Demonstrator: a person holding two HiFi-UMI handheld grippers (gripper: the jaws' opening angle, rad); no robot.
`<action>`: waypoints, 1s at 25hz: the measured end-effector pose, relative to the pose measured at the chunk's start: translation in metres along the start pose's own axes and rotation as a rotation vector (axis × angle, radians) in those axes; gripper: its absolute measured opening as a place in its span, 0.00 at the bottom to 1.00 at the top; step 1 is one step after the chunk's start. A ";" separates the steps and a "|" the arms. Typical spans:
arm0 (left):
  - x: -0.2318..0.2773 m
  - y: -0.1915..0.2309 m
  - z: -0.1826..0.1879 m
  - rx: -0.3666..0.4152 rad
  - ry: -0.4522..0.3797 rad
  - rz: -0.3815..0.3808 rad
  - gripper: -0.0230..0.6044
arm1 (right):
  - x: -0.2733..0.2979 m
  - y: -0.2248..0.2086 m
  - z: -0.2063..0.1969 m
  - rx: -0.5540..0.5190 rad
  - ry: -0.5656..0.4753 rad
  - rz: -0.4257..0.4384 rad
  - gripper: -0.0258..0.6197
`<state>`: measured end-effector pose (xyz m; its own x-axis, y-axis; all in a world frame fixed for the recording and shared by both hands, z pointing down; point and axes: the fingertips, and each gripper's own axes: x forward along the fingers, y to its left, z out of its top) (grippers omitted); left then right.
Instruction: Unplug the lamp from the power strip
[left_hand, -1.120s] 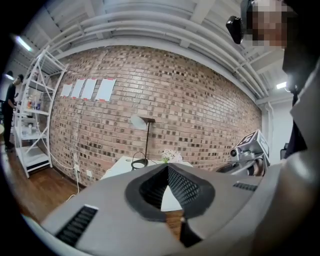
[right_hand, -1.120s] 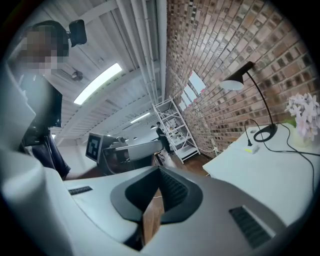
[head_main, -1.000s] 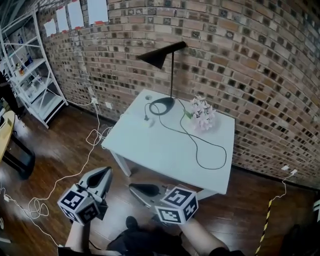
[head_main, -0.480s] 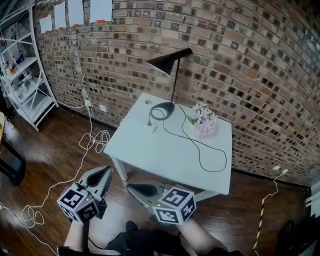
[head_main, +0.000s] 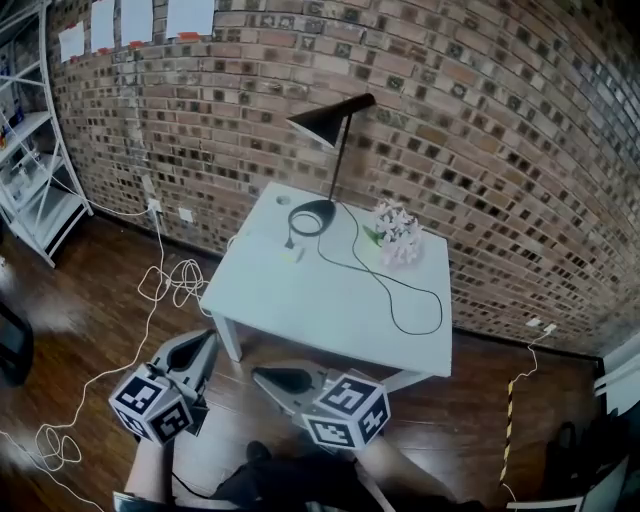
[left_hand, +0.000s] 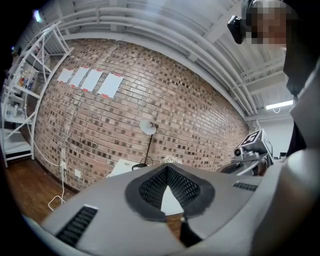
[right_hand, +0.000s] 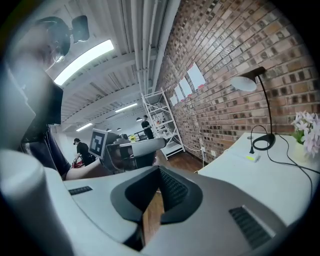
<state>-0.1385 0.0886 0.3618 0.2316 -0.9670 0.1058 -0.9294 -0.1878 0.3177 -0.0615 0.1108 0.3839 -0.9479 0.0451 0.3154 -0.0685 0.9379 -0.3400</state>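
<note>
A person stands back from a white table (head_main: 320, 310) set against a brick wall, with a two-jaw gripper in each hand held low, short of the table's near edge. The left gripper (head_main: 203, 343) has its tongs pressed together on nothing; the right gripper (head_main: 262, 375) looks the same, tongs together and empty. On the far side of the table stands the black lamp (head_main: 325, 122). Its cable (head_main: 400, 300) runs in a wide loop across the tabletop and back to a plug (head_main: 290, 240) at the table's far left, just beside a small white block (head_main: 293, 254) that is likely the power strip. Whether the plug sits in it is too small to tell. This looks like the approach step, with nothing reached yet. The next move calls for coming up to the table, spreading one pair of tongs and pinching the plug while steadying the strip. No container shows. A bunch of pale flowers (head_main: 397, 232) sits on the table right of the lamp, and any vase under it is hidden.
</note>
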 end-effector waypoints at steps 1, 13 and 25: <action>0.001 0.000 -0.001 -0.015 0.004 -0.009 0.03 | 0.000 -0.001 0.000 0.000 0.003 -0.009 0.03; 0.015 0.014 -0.003 0.076 0.043 0.014 0.04 | 0.002 -0.031 0.002 0.037 -0.012 -0.037 0.03; 0.079 0.033 0.003 0.137 0.131 0.066 0.04 | 0.012 -0.096 0.029 0.092 -0.076 0.016 0.03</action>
<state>-0.1516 0.0059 0.3781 0.1958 -0.9491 0.2466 -0.9722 -0.1549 0.1756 -0.0754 0.0113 0.3946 -0.9698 0.0299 0.2421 -0.0785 0.9015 -0.4256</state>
